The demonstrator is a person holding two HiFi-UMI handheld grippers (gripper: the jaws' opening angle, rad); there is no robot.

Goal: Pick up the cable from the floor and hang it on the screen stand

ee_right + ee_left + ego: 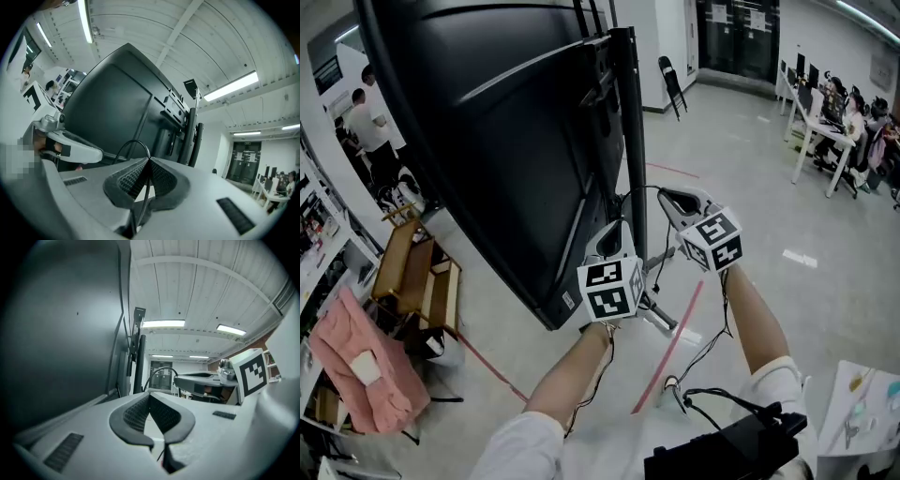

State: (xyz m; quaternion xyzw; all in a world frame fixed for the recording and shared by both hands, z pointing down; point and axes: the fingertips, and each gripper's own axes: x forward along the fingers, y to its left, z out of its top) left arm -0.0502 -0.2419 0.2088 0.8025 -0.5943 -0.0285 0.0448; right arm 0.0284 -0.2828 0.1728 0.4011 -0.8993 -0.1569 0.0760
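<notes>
A thin black cable (637, 188) arcs between my two grippers, just beside the black upright post of the screen stand (630, 141). The stand carries a large black screen (506, 122), tilted in the head view. My left gripper (617, 228) is shut on the cable, which loops out of its tip (159, 371) toward the right gripper (201, 380). My right gripper (664, 195) is also shut on the cable; the strand runs between its pads (140, 178) and curves up toward the left gripper (70, 145). More cable hangs down from the right gripper (661, 253).
A wooden rack (412, 272) and a pink cushion (366, 366) sit at the left. Red tape (670, 347) crosses the grey floor below my arms. A black folding chair (672, 80) stands farther off. People sit at desks (839, 122) at the far right, others stand back left (370, 127).
</notes>
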